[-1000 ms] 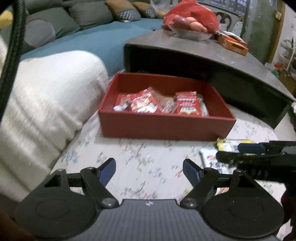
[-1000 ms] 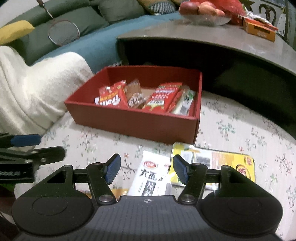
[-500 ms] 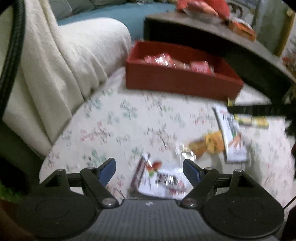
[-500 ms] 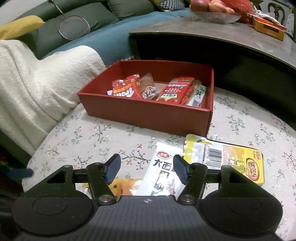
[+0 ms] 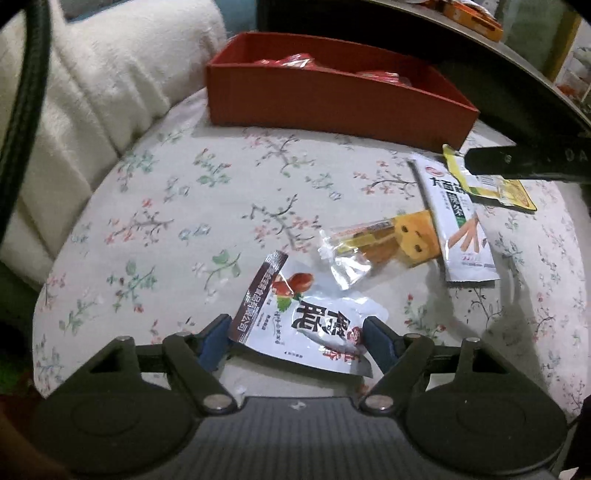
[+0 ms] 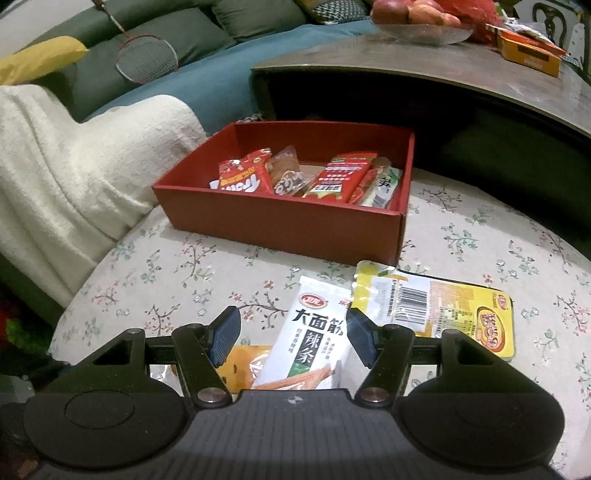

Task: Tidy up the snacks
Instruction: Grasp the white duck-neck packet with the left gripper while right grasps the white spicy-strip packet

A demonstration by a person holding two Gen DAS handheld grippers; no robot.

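Note:
On the floral tablecloth, a white packet with red dates (image 5: 306, 317) lies flat between the fingers of my left gripper (image 5: 297, 343). Its jaws are closing and the blue pads stand at the packet's edges. My right gripper (image 6: 293, 334) hovers open over a white spicy-strip packet (image 6: 317, 332), which also shows in the left wrist view (image 5: 458, 218). Beside it lie a yellow packet (image 6: 443, 314) and an orange cake packet (image 5: 388, 240). The red box (image 6: 280, 229) behind holds several snack packets. One right-gripper finger (image 5: 524, 162) reaches in over the yellow packet.
A cream blanket (image 6: 74, 166) drapes at the left of the table. Behind the red box stands a dark coffee table (image 6: 480, 85) with a glass fruit bowl (image 6: 421, 29) and an orange carton (image 6: 528, 55). A racket (image 6: 147, 59) rests on the sofa.
My left gripper has dropped and tipped down from facing the red box to straddle the date packet, its jaws a little narrower. The right gripper has stayed almost still.

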